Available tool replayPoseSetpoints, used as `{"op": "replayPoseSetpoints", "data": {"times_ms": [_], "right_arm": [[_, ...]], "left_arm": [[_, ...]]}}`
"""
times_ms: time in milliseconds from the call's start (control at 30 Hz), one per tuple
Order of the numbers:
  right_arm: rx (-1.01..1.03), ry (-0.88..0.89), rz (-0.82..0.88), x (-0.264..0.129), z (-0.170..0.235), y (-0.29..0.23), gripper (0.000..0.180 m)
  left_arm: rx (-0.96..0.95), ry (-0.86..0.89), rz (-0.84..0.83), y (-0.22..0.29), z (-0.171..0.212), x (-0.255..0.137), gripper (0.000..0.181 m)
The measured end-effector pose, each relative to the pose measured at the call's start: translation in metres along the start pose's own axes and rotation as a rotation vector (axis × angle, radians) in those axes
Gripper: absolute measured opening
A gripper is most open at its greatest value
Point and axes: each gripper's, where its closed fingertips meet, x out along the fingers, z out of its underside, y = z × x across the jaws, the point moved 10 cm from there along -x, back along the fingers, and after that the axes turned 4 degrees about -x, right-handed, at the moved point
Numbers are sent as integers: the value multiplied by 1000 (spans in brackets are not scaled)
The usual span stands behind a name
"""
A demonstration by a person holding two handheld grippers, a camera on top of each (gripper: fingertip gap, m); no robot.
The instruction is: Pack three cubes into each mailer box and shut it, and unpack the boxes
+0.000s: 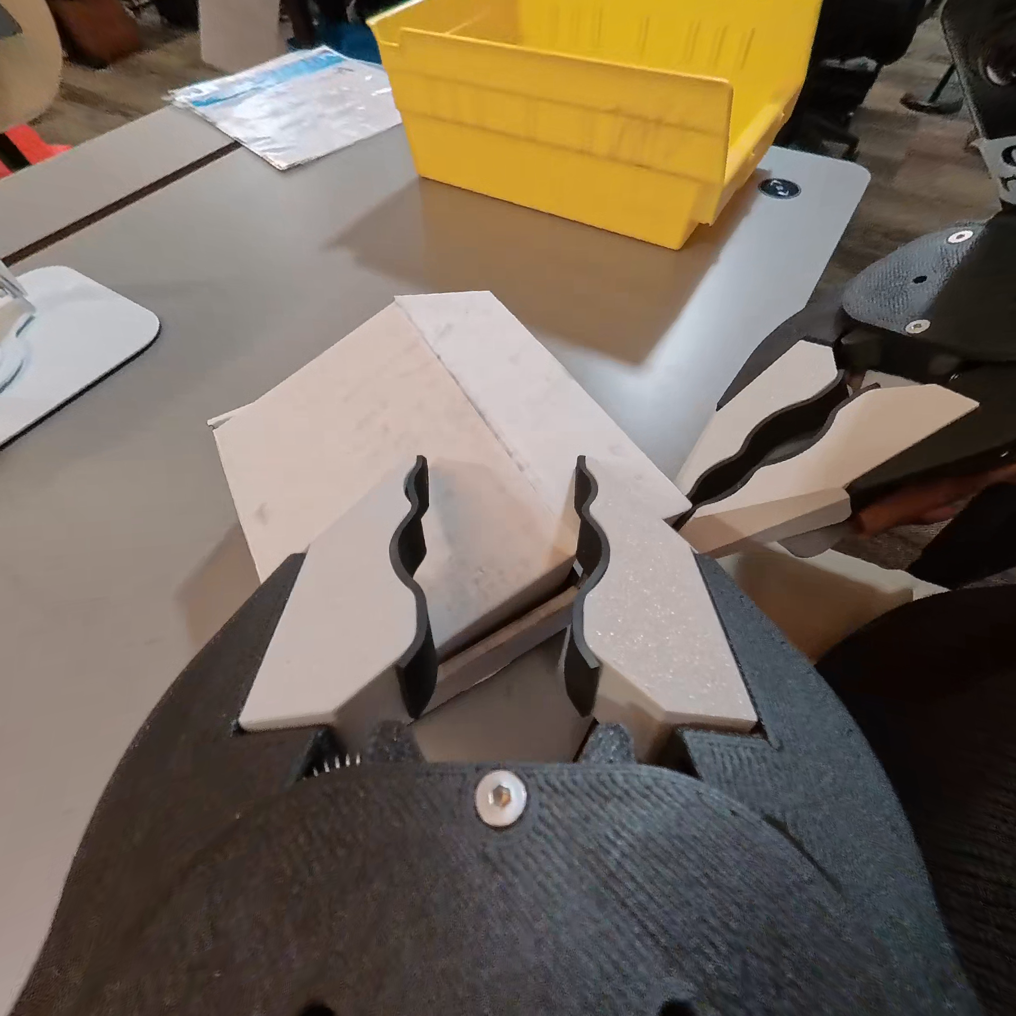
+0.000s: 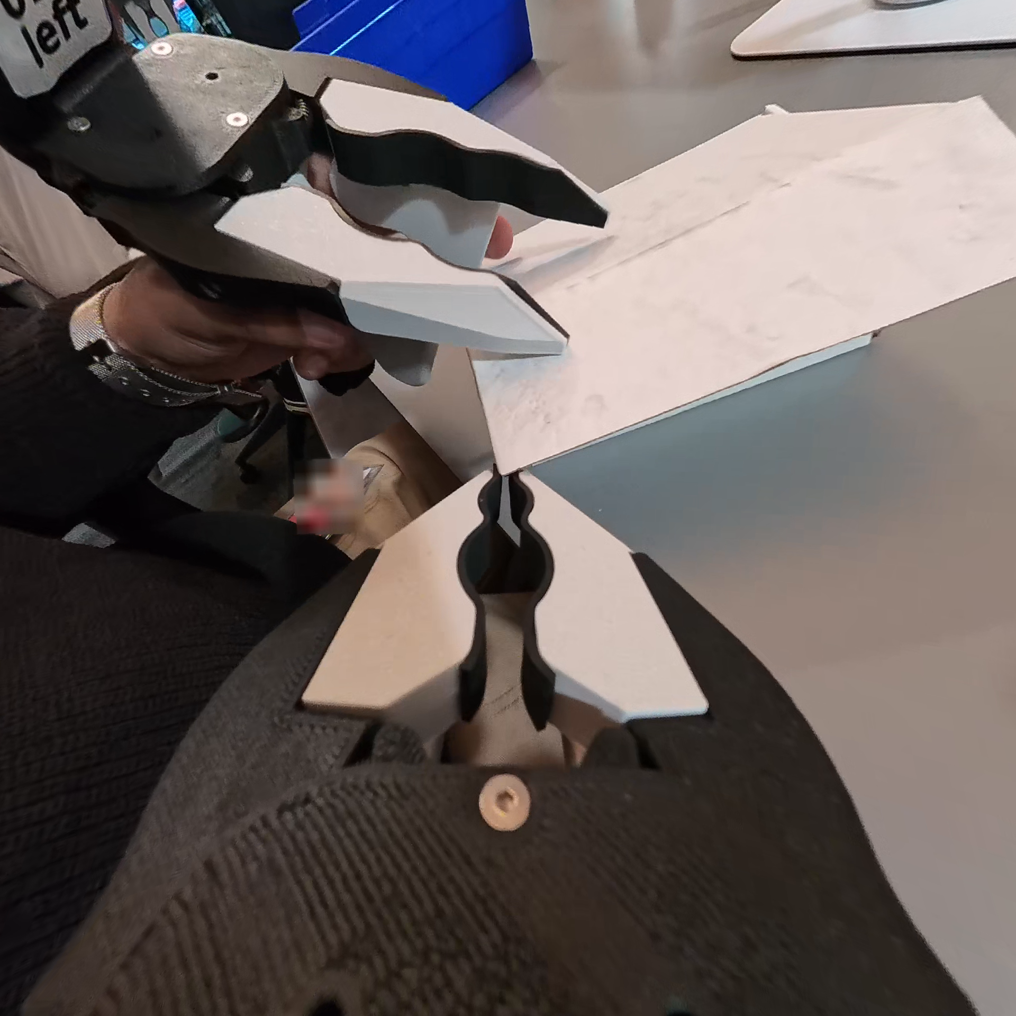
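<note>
A white mailer box (image 1: 357, 412) lies flat on the grey table, its lid panels folded over; it also shows in the right wrist view (image 2: 769, 264). My left gripper (image 1: 500, 467) is open, its fingers on either side of the box's near edge. It shows from the side in the right wrist view (image 2: 583, 280), jaws wide apart over the box's end. My right gripper (image 2: 503, 481) is shut on a thin white corner flap of the box at the table's edge; it also shows in the left wrist view (image 1: 682, 517). No cubes are in view.
A yellow bin (image 1: 577, 110) stands behind the box, with a clear plastic sleeve (image 1: 286, 104) to its left. A white stand base (image 1: 66, 341) sits at the left. A blue bin (image 2: 418, 44) is farther off. The table edge runs close beside the right gripper.
</note>
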Motion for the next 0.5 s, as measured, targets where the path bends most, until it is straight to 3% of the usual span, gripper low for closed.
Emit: {"op": "replayPoseSetpoints", "data": {"times_ms": [33,233,367,500], "right_arm": [[1,-2,-1,0,0,0,1],[-48,-77,8,4,5,-1,3],[-113,-31,33,-11,-2,3,2],[-159,84,-199,-31,-12,-2,0]], "left_arm": [[-5,-5,3,-1,0,0,53],[-8,-15,8,-2,0,-1,50],[-11,-13,8,-3,0,-1,48],[-8,-6,9,-3,0,-1,47]]}}
